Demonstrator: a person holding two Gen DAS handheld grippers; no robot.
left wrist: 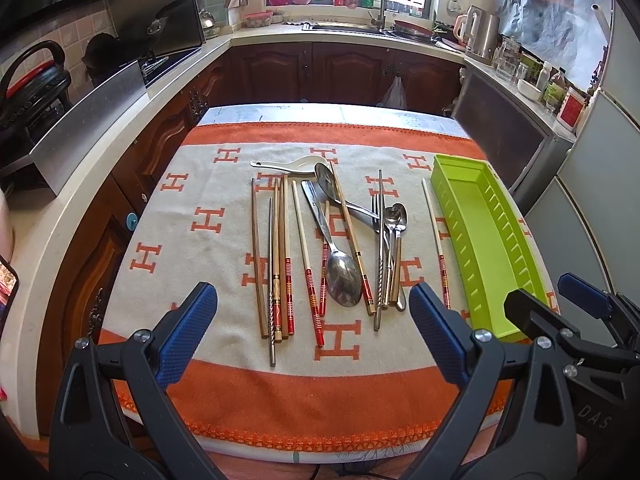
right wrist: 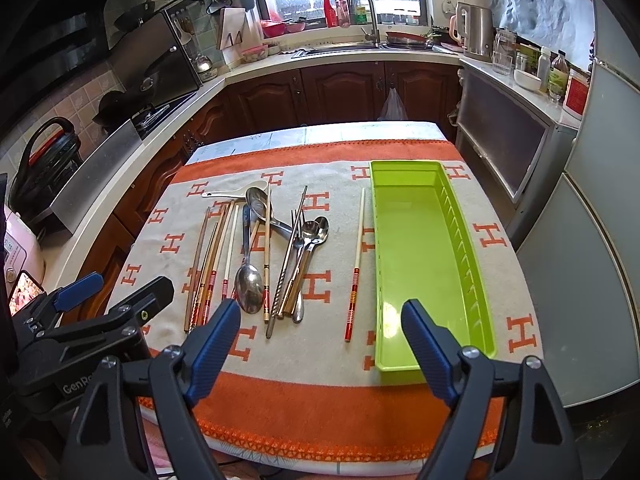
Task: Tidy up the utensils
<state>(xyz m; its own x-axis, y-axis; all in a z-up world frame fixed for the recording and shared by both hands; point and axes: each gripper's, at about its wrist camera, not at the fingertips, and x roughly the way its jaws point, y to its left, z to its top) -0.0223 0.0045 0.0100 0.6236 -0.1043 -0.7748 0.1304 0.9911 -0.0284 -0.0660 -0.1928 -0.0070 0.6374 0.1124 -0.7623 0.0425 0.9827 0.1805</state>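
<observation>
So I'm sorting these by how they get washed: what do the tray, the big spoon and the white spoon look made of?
The tray looks like moulded plastic: bright lime green, glossy, with ribs along one wall. The big spoon looks like metal, probably stainless steel: grey, with a dull reflective bowl. The white spoon could be ceramic or melamine: smooth, opaque white; the look leaves it open.

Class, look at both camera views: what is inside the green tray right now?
Nothing shows inside the green tray: its floor is bare in both views. In the right wrist view, the right gripper's fingertip covers a small patch at the near end. The lone chopstick lies beside it.
</observation>
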